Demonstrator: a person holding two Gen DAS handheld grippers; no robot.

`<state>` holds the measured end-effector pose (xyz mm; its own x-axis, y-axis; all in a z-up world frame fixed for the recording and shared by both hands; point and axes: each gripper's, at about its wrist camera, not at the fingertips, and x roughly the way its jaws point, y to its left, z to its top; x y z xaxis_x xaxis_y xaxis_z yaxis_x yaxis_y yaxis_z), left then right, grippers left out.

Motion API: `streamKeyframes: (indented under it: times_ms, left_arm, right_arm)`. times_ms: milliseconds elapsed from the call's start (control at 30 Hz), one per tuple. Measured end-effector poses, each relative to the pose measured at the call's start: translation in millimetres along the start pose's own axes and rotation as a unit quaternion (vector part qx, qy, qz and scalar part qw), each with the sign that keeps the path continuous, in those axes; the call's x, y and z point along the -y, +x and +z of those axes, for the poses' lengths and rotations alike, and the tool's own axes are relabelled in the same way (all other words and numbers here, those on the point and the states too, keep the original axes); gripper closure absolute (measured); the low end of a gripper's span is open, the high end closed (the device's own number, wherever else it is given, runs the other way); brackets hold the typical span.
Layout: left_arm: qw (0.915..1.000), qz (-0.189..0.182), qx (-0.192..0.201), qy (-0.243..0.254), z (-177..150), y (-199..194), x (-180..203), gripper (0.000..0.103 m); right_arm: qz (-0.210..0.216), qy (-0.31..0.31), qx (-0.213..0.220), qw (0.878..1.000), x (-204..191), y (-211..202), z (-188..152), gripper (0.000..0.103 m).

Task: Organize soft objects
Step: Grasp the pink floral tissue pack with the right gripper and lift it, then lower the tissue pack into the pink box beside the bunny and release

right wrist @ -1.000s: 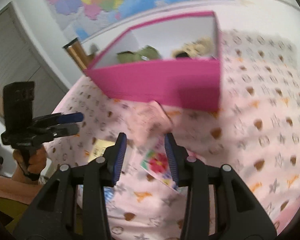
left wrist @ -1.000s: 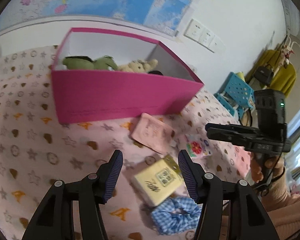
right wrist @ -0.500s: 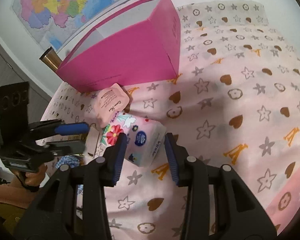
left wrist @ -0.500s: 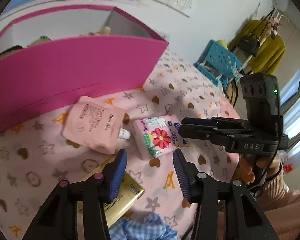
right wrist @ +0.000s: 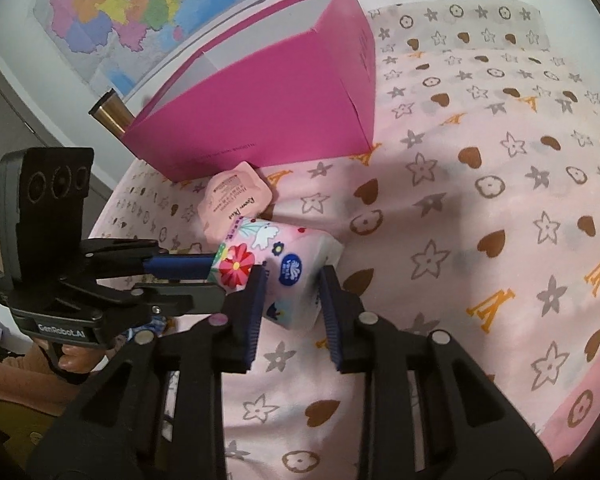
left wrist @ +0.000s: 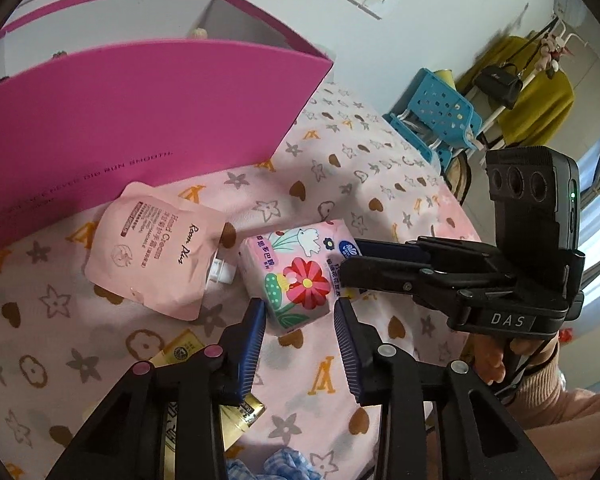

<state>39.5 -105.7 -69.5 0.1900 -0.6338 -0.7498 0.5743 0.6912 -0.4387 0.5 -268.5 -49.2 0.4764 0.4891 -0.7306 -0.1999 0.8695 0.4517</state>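
Observation:
A flowered pink tissue pack (left wrist: 296, 276) lies on the pink patterned cloth (left wrist: 380, 184); it also shows in the right wrist view (right wrist: 288, 276). My left gripper (left wrist: 300, 316) is open, its fingers on either side of the pack's near end. My right gripper (right wrist: 292, 288) is open, its fingers straddling the pack's other end. A pink hand cream pouch (left wrist: 156, 244) lies left of the pack. The magenta box (left wrist: 140, 120) stands behind, with soft toys barely showing over its rim.
A yellow packet (left wrist: 180, 356) and a blue checked scrunchie (left wrist: 280, 464) lie near my left gripper. A blue plastic stool (left wrist: 436, 116) stands beyond the cloth's far edge. A brass-coloured cylinder (right wrist: 108, 114) stands behind the box.
Both grippers have moved in from opposite sides and lower, until their open fingers straddle the tissue pack. The box toys dropped out of sight behind its front wall.

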Motion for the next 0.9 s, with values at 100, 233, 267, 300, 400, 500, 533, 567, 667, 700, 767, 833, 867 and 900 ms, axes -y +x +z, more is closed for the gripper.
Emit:
streamKeyframes:
  times_ms: [100, 233, 267, 300, 400, 500, 533, 567, 667, 700, 767, 833, 867, 900]
  left_arm:
    - [0.9999, -0.001, 0.01, 0.005, 2, -9, 4, 0.068]
    - [0.9994, 0.001, 0.031, 0.016, 8, -29, 10, 0.068]
    - [0.9991, 0.002, 0.038, 0.019, 10, -34, 12, 0.068]
    - [0.9986, 0.004, 0.047, 0.023, 13, -41, 14, 0.068]
    - [0.9967, 0.011, 0.072, 0.034, 24, -60, 18, 0.068]
    - [0.9943, 0.019, 0.095, 0.045, 36, -77, 21, 0.068]
    - [0.9935, 0.022, 0.101, 0.048, 41, -81, 21, 0.068]
    - [0.9925, 0.027, 0.107, 0.052, 47, -86, 21, 0.068]
    - [0.9912, 0.032, 0.116, 0.055, 62, -93, 19, 0.068]
    - [0.9911, 0.034, 0.118, 0.05, 69, -95, 16, 0.068]
    - [0.9901, 0.041, 0.124, 0.053, 81, -96, 15, 0.068]
    - [0.9892, 0.05, 0.128, 0.051, 94, -94, 11, 0.068]
    - [0.9895, 0.049, 0.127, 0.049, 101, -93, 8, 0.068]
    - [0.9896, 0.05, 0.127, 0.044, 108, -91, 3, 0.068]
  right_arm:
    - [-0.002, -0.009, 0.006, 1.0, -5, -4, 4, 0.072]
    - [0.006, -0.022, 0.02, 1.0, -12, -16, 13, 0.072]
    - [0.007, -0.028, 0.025, 0.999, -15, -20, 17, 0.072]
    - [0.009, -0.035, 0.03, 0.999, -20, -24, 21, 0.072]
    - [0.011, -0.057, 0.047, 0.997, -32, -35, 35, 0.072]
    - [0.013, -0.077, 0.065, 0.995, -42, -45, 51, 0.072]
    - [0.013, -0.083, 0.07, 0.994, -44, -47, 57, 0.072]
    - [0.015, -0.087, 0.075, 0.993, -46, -49, 62, 0.072]
    - [0.015, -0.098, 0.088, 0.991, -49, -50, 83, 0.072]
    - [0.016, -0.097, 0.091, 0.991, -49, -49, 90, 0.072]
    - [0.018, -0.098, 0.095, 0.99, -47, -46, 104, 0.072]
    - [0.019, -0.097, 0.096, 0.99, -45, -41, 119, 0.072]
    - [0.015, -0.099, 0.097, 0.99, -44, -38, 127, 0.072]
    - [0.015, -0.097, 0.098, 0.99, -43, -36, 132, 0.072]
